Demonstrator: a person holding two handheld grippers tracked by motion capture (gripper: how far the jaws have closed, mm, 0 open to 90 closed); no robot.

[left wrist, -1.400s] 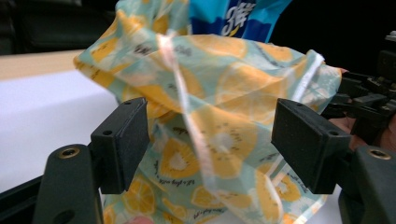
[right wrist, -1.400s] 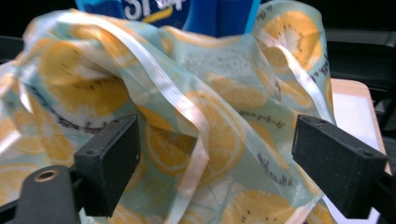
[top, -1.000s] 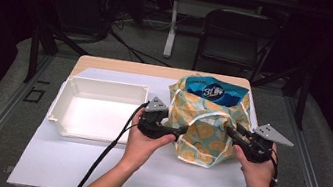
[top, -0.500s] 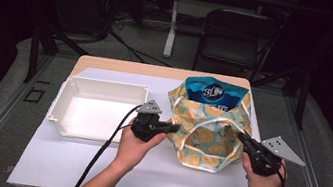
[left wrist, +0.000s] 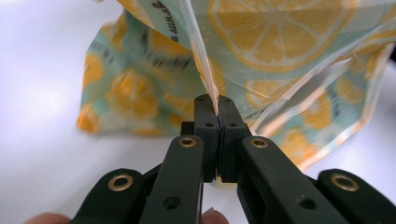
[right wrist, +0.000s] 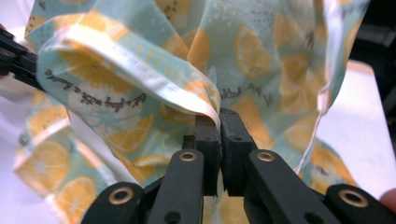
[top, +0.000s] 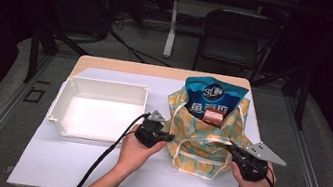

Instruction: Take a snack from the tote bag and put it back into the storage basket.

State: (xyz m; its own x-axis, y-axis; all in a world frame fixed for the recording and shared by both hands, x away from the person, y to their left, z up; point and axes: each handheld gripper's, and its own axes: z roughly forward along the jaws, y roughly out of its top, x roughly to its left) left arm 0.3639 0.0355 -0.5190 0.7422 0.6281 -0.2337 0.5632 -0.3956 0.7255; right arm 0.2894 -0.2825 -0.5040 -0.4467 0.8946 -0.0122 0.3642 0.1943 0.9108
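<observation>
Two grippers meet the lemon-print bag (top: 202, 140) at lower centre of the high view: the left gripper (top: 165, 136) at its left edge, the right gripper (top: 232, 148) at its right. A blue snack packet (top: 213, 98) stands inside, and a white tray (top: 96, 110) lies to the left. In the left gripper view, at centre frame, the jaws are clamped on the bag's pale rim (left wrist: 205, 74). In the right gripper view, the jaws pinch the rim too, with the left gripper at the left edge.

A wooden table (top: 108, 63) carries a white sheet (top: 67, 164); on it, a white tray (top: 63, 125) at nine o'clock, a lemon-print bag (top: 195, 154) at three.
</observation>
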